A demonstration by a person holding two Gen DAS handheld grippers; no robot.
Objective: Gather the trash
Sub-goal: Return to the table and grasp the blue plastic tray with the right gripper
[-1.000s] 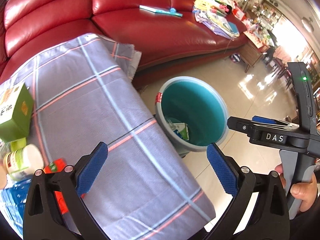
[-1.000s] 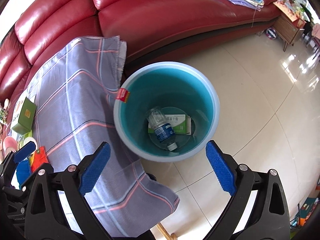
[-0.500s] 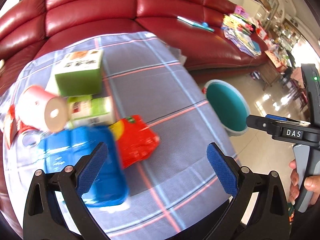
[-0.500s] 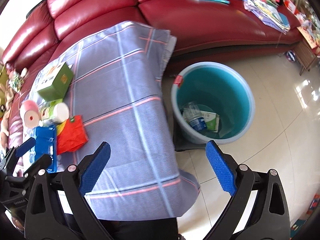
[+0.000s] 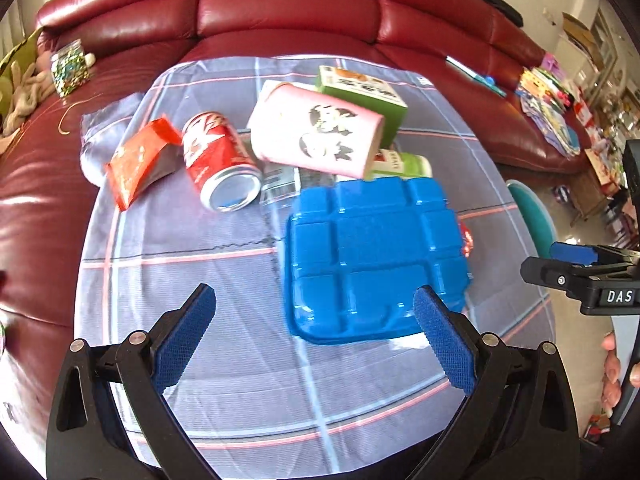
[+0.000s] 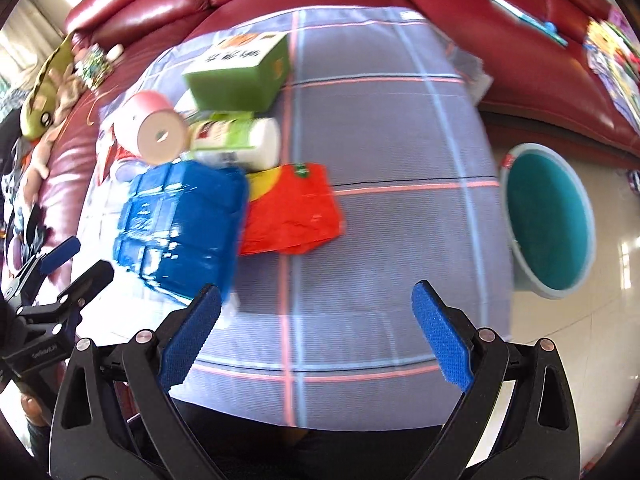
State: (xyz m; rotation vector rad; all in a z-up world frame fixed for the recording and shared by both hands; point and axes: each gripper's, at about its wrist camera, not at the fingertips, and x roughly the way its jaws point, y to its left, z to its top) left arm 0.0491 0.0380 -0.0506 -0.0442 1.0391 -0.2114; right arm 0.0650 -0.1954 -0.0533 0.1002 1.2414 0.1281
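Trash lies in a loose heap on a grey-blue plaid cloth [image 5: 240, 360] spread over a table in front of a red leather sofa [image 5: 288, 4]. Nearest the left gripper [image 5: 316, 332] is a glossy blue plastic tray [image 5: 372, 256], moulded in raised squares and lying face down. Behind it a pink paper roll [image 5: 316, 130] printed with a black-and-white cartoon figure rests on its side, against a green box [image 5: 364, 92] whose white top carries orange and dark print too blurred to read. A white canister with a green label [image 5: 400, 164] sits between the roll and the tray; its writing is too small to read. To the left a red drink can [image 5: 218, 160] with white lettering lies tipped, its silver end toward the camera, and beside it a red foil packet [image 5: 136, 160]. In the right wrist view a crumpled red-orange bag [image 6: 292, 212] with a yellow patch touches the tray's edge. A teal bin [image 6: 548, 216] stands on the tiled floor just beside the table's right edge, with a small red sticker on its rim. Left claw spread wide, empty, low over the cloth by the tray. The right gripper [image 6: 316, 332] is likewise wide and empty above bare cloth; its body reads "DAS" in the left view.
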